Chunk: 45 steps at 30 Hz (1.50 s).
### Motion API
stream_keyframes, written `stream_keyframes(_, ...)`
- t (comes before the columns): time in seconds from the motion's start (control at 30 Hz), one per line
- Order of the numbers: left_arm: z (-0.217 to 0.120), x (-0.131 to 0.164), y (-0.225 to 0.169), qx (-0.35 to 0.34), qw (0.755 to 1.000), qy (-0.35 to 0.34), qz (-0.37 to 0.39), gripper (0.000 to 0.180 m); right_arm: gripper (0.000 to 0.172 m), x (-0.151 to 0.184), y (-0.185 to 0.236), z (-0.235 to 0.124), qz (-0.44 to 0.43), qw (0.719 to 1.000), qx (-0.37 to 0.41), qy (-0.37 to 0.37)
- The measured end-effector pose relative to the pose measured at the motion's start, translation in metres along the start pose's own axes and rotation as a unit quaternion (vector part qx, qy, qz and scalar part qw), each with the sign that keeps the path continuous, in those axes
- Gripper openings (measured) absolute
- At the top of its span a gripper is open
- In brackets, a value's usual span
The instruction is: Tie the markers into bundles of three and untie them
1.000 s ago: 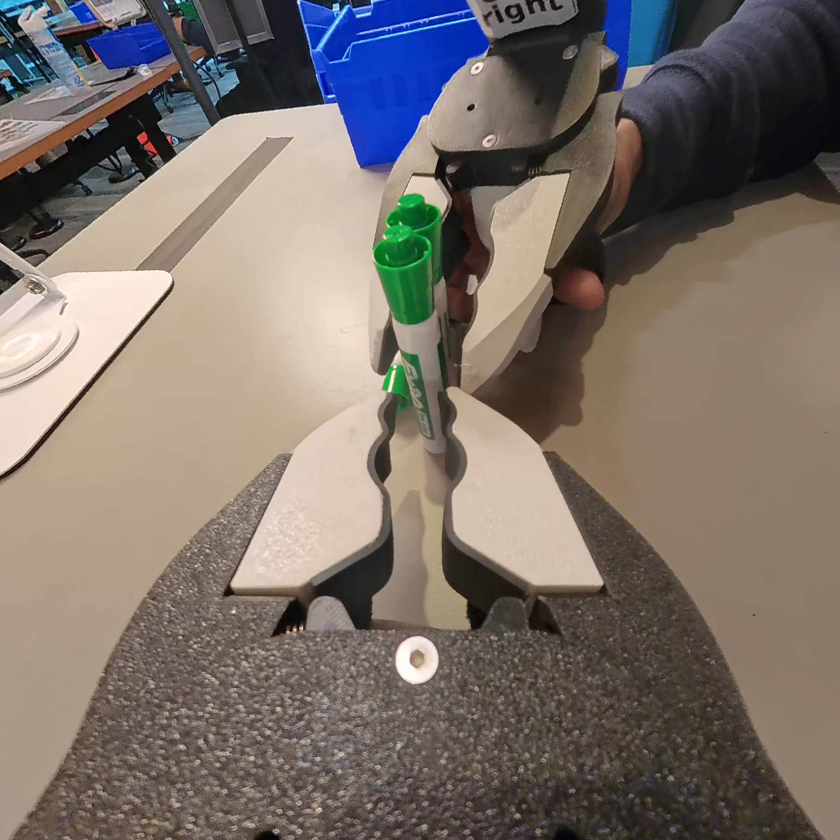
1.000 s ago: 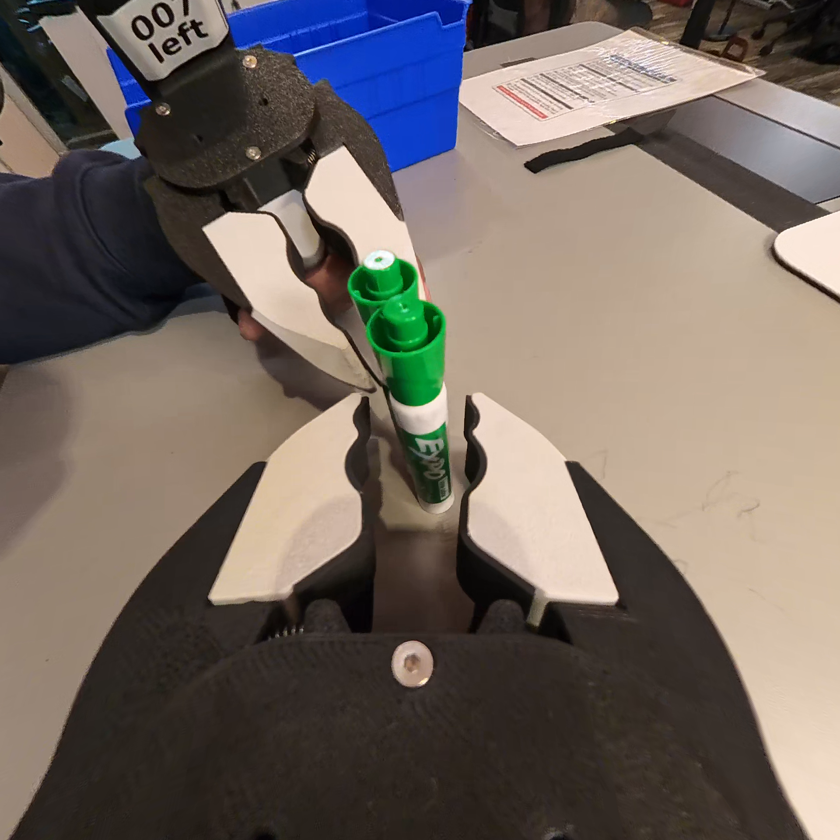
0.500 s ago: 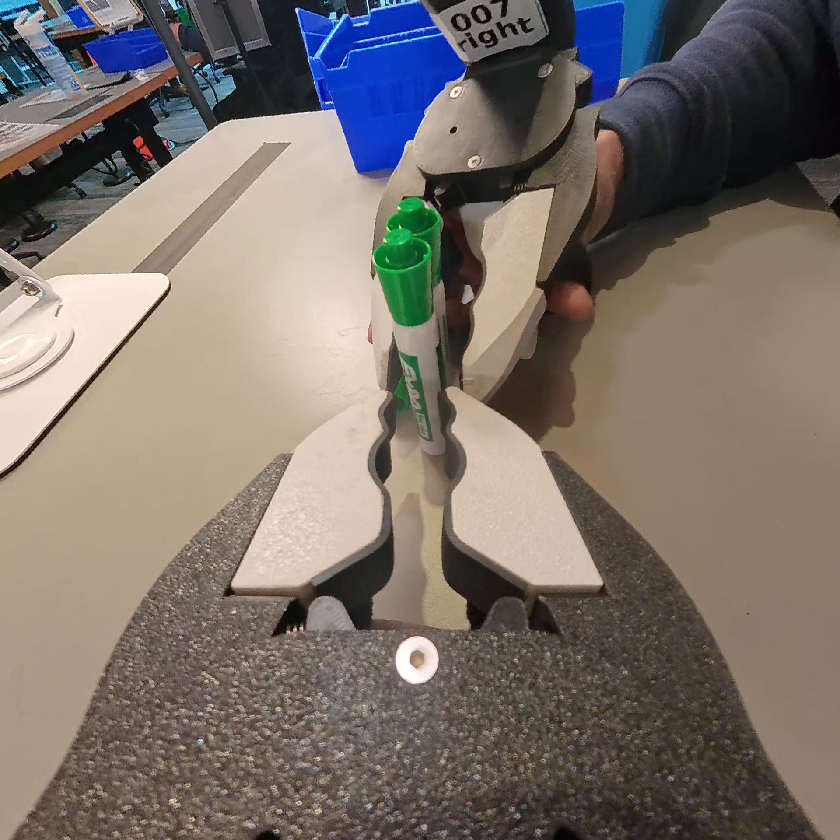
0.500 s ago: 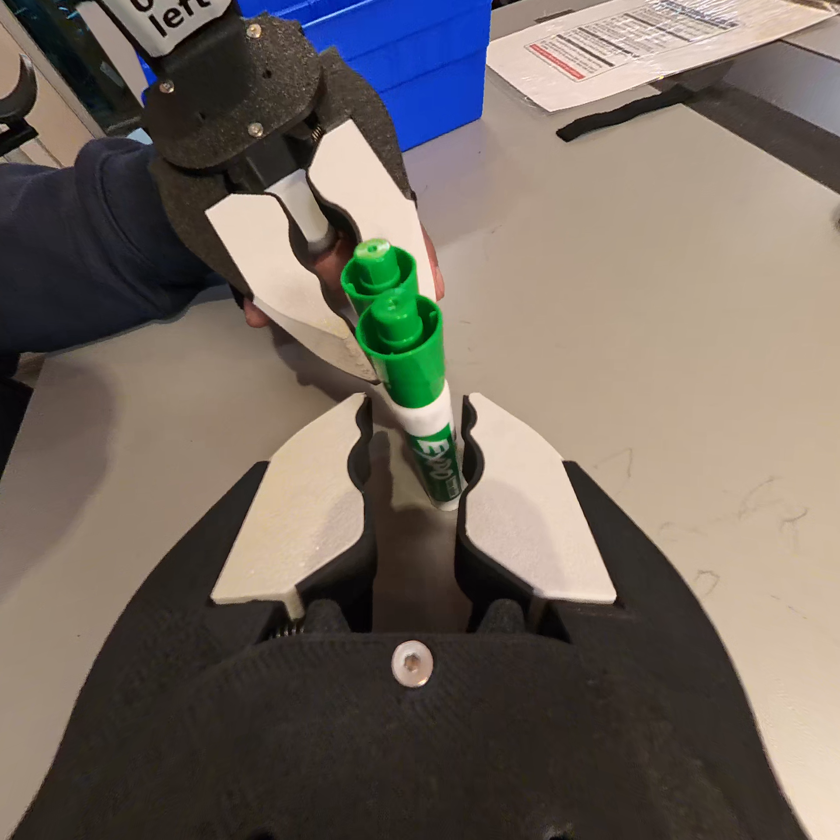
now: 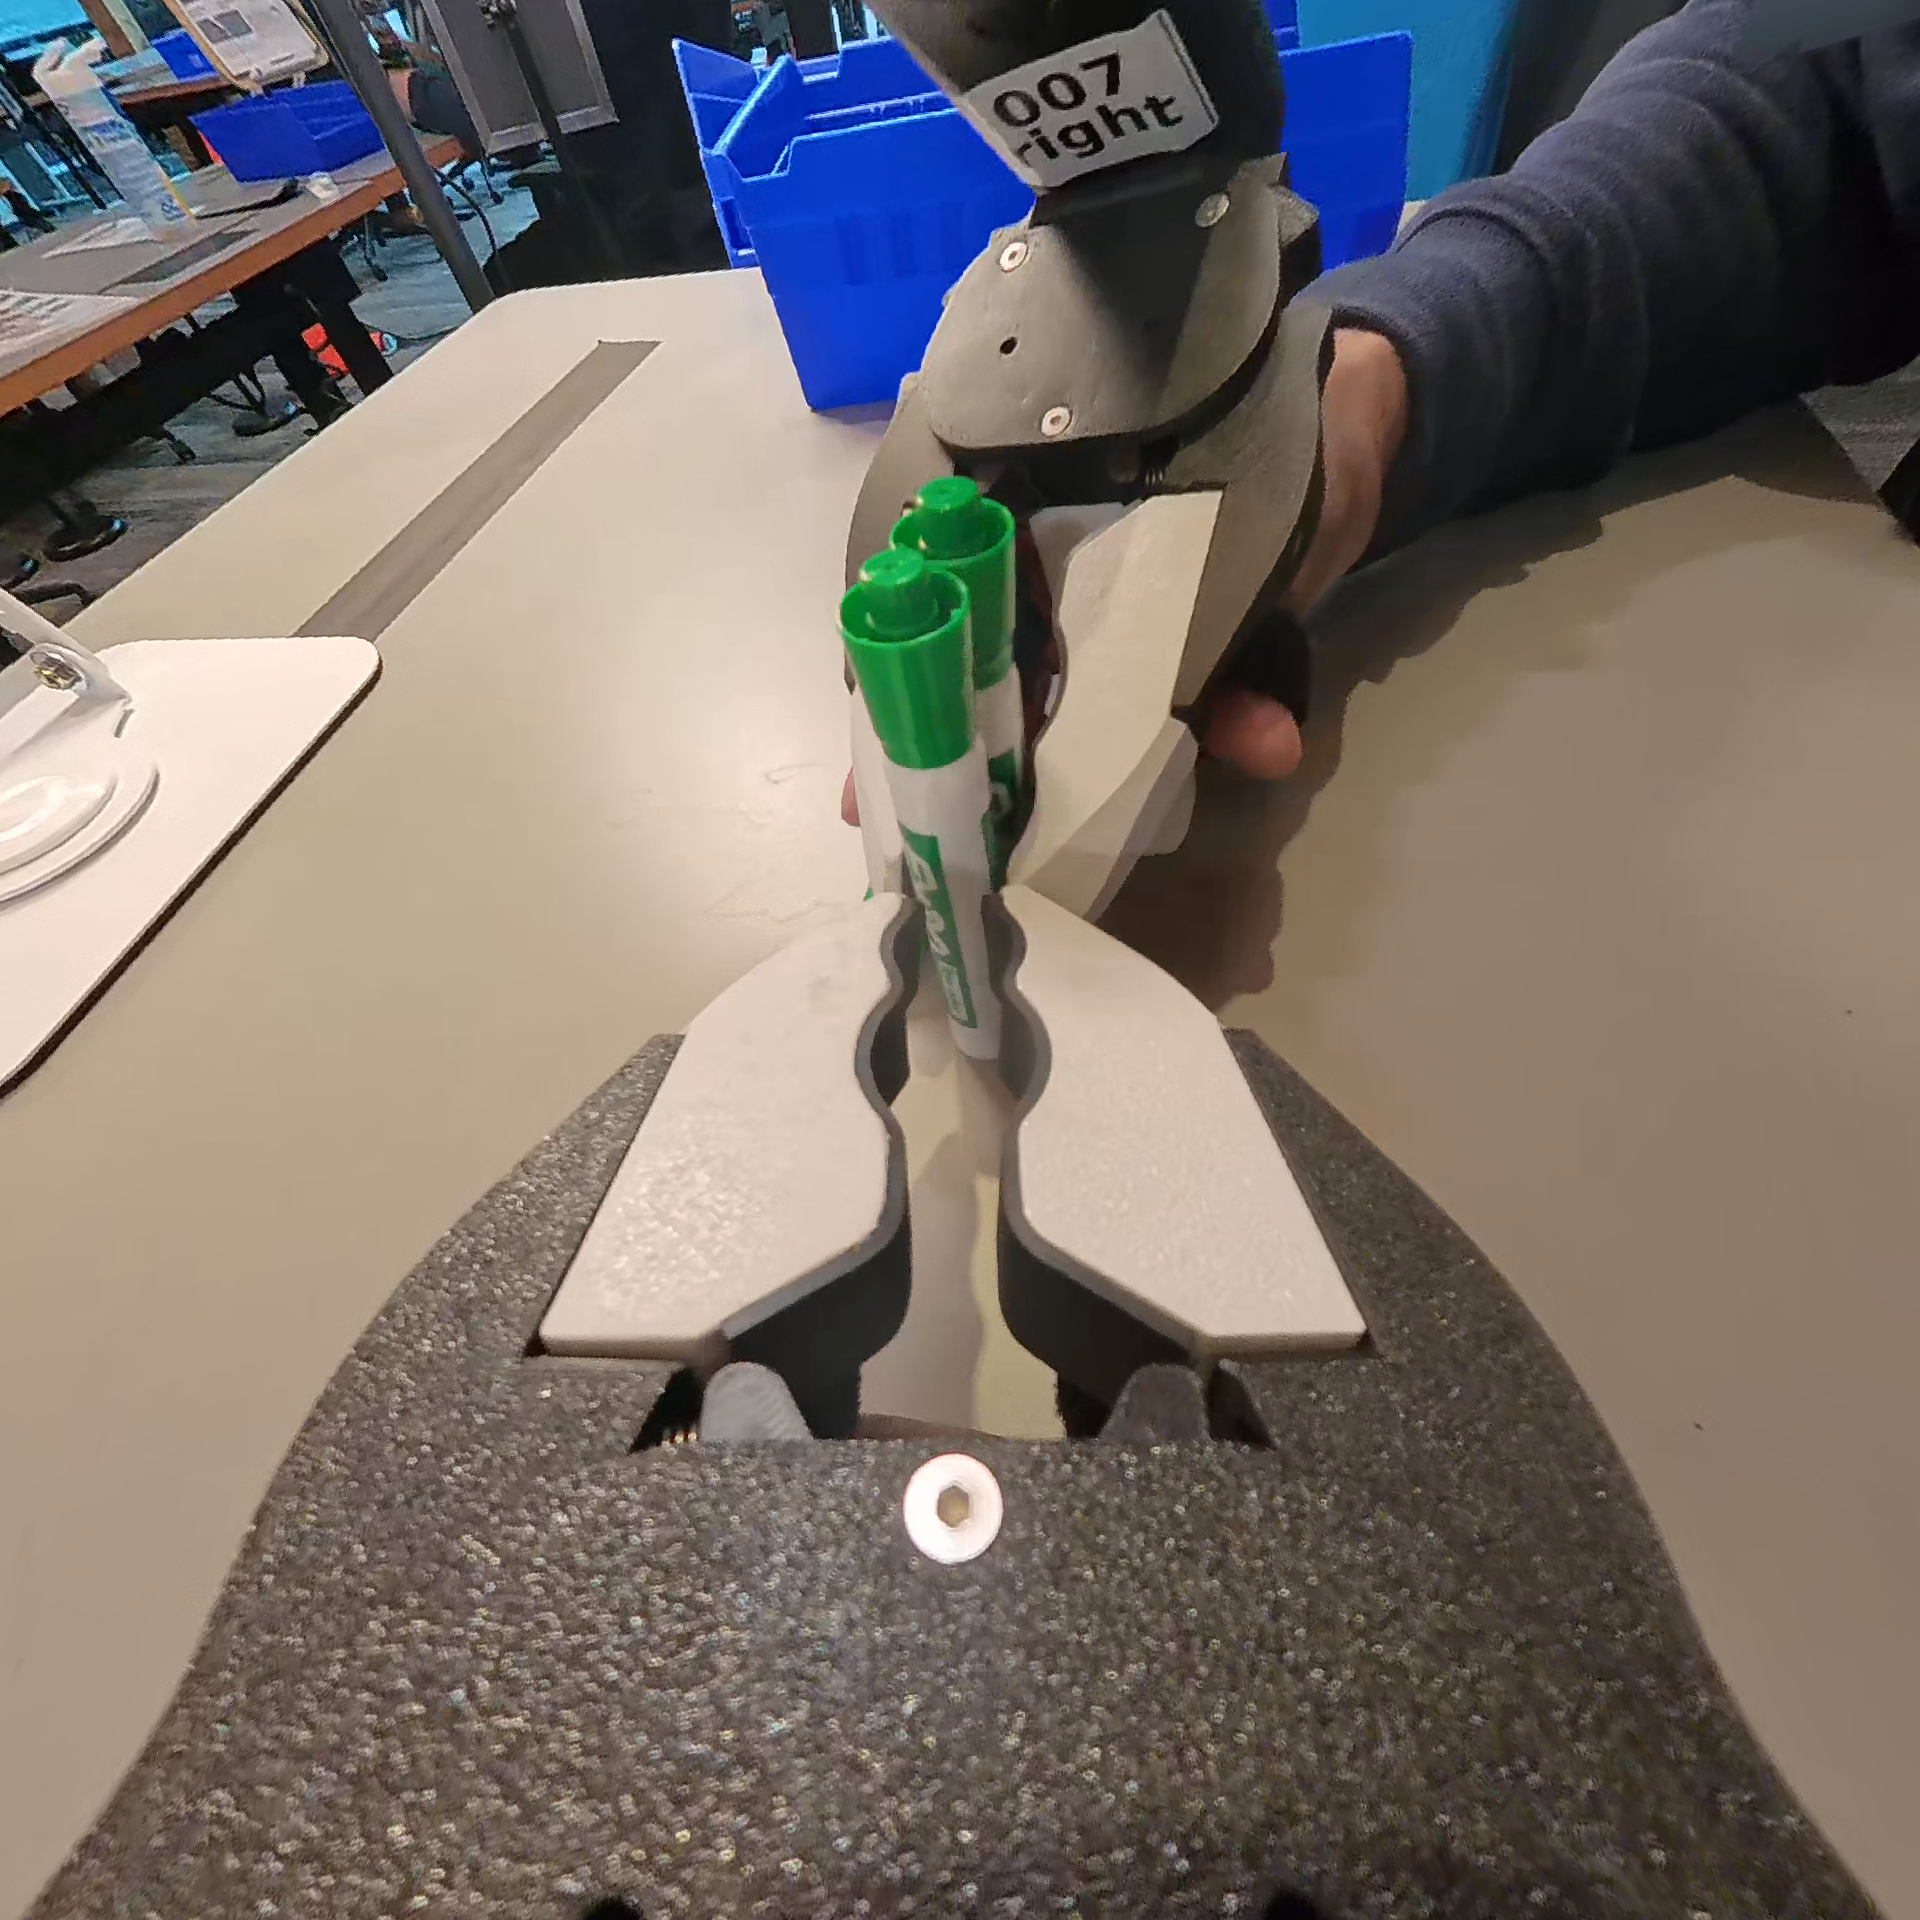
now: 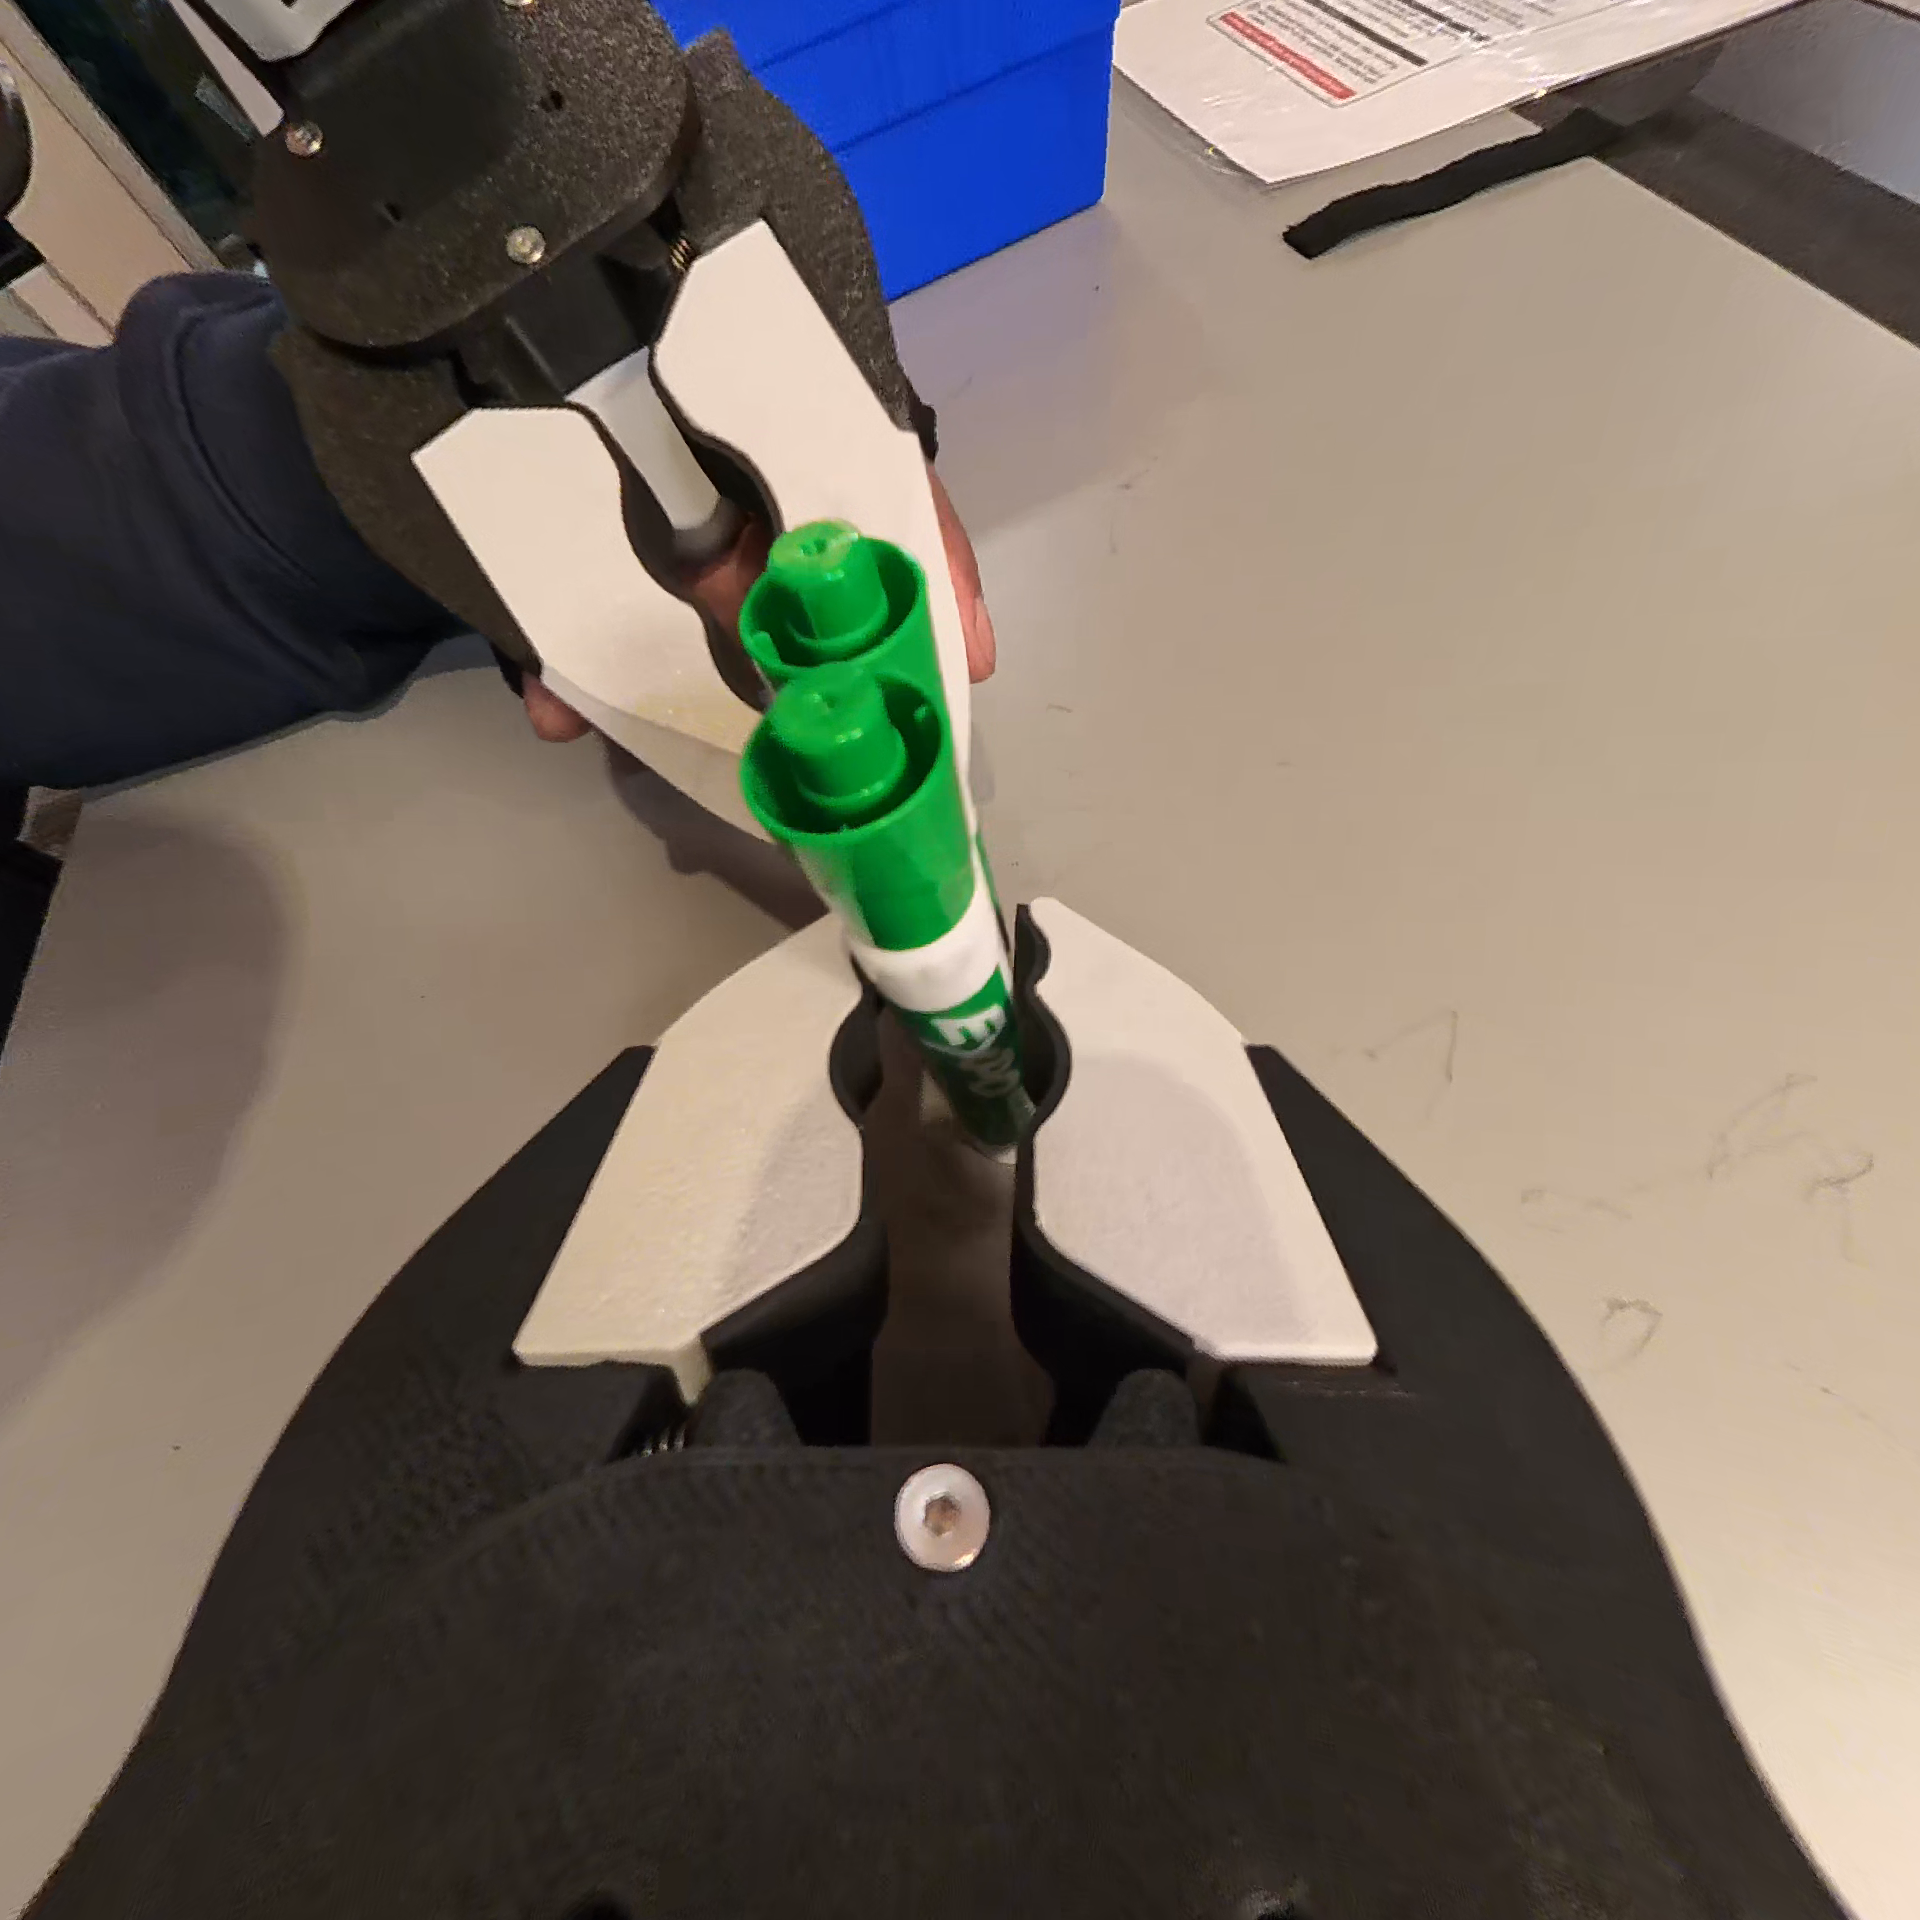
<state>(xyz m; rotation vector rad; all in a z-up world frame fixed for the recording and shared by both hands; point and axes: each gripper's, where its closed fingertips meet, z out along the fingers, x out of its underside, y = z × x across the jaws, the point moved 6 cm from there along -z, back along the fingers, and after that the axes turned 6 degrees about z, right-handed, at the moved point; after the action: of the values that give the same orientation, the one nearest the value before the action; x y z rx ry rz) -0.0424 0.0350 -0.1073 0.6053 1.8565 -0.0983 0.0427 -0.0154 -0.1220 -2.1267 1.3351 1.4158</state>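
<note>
Two green-capped white markers stand close together, caps up, over the grey table (image 5: 520, 831). In the left wrist view the near marker (image 5: 940, 831) runs down between my left gripper's (image 5: 956, 909) fingertips, which press on its barrel. The far marker (image 5: 971, 582) sits between the fingers of my right gripper (image 5: 997, 862), which faces me. In the right wrist view my right gripper (image 6: 940, 956) is shut on the near marker (image 6: 914, 904), which leans left. The second marker (image 6: 831, 613) rises behind it, in front of my left gripper's fingers (image 6: 561, 582).
A blue bin (image 5: 862, 260) stands behind the grippers and also shows in the right wrist view (image 6: 935, 135). A white board with a clear stand (image 5: 208, 748) lies at the left. A plastic-covered paper sheet (image 6: 1403, 73) and a black strap (image 6: 1455, 197) lie at the far right. My two grippers' fingertips are within a few centimetres of each other.
My right gripper's fingers have closed from wide apart onto a marker. My left gripper's fingers have tightened on theirs. The grippers have come closer together and the markers now lean.
</note>
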Motion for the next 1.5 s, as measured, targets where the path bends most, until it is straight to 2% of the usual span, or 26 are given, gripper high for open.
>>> stream_keyframes(0.8,0.001,-0.001,-0.005,0.012,1.000,0.008,0.007,0.009,0.018,0.002,0.006,0.002,-0.018,1.000,-0.006,0.016)
stream_keyframes(1.0,-0.003,-0.004,-0.004,0.017,1.000,-0.010,-0.011,0.018,0.019,0.003,0.007,-0.003,-0.024,1.000,-0.010,0.014)
stream_keyframes(1.27,-0.002,-0.019,-0.009,0.052,0.993,-0.078,-0.069,0.025,0.019,0.014,0.018,-0.025,0.109,0.986,-0.122,0.008)
stream_keyframes(1.37,0.002,-0.022,-0.014,0.065,0.993,-0.077,-0.070,0.025,0.018,0.021,0.022,-0.025,0.111,0.986,-0.125,0.020)
stream_keyframes(1.5,0.004,-0.025,-0.019,0.067,0.993,-0.075,-0.059,0.026,0.019,0.017,0.031,-0.023,0.057,0.992,-0.106,0.037)
